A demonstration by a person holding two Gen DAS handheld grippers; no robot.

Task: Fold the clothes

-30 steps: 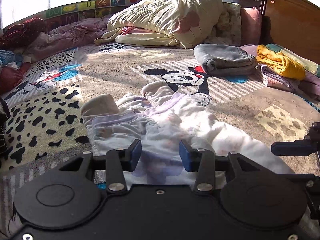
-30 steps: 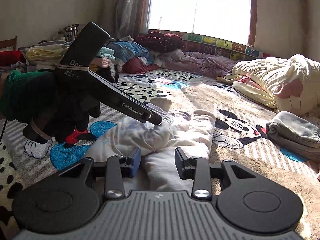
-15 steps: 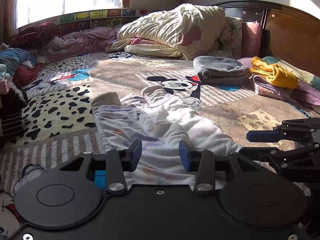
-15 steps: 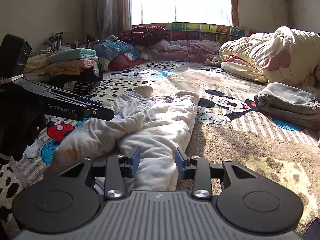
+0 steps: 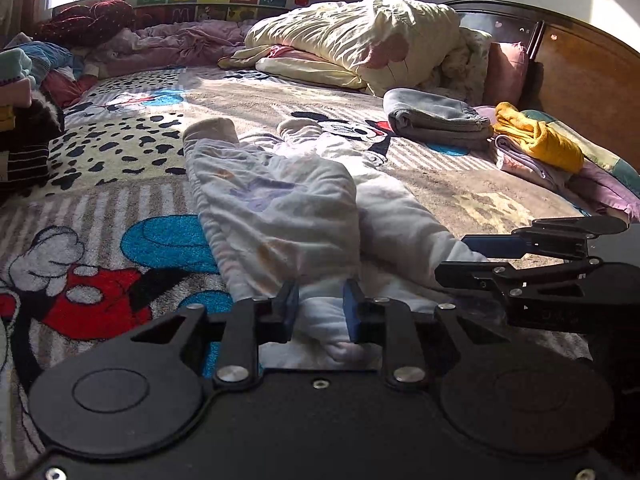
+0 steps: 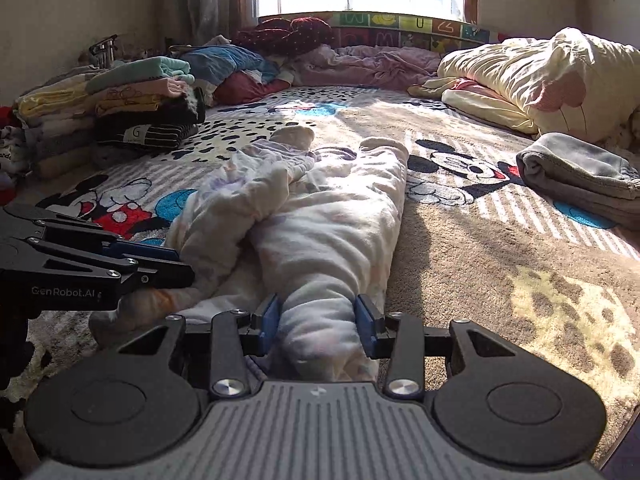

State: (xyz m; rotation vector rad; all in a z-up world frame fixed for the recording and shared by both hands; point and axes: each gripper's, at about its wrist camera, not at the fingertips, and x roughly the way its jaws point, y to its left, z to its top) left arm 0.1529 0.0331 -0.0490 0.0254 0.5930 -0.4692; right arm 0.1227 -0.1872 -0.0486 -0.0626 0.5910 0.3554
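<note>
Pale printed child's trousers (image 5: 280, 208) lie on the cartoon-mouse blanket (image 5: 120, 152), cuffs pointing away toward the window. My left gripper (image 5: 320, 312) is at their near end, its blue pads pressed on a bunched fold of the waist. The right wrist view shows it low at the left (image 6: 182, 266). My right gripper (image 6: 318, 320) straddles a thick roll of the trousers (image 6: 328, 216). Its jaws are opening with the cloth between them, not clamped. From the left wrist it shows at the right (image 5: 460, 260).
A stack of folded clothes (image 6: 120, 116) stands at the left of the bed. A folded grey garment (image 6: 580, 176) lies to the right, a yellow one (image 5: 536, 140) beyond it by the dark headboard (image 5: 580, 80). A cream duvet (image 5: 360, 40) is heaped at the back.
My left gripper drew back from over the trousers to their near end and narrowed onto the cloth. My right gripper sank onto the trousers and its jaws widened.
</note>
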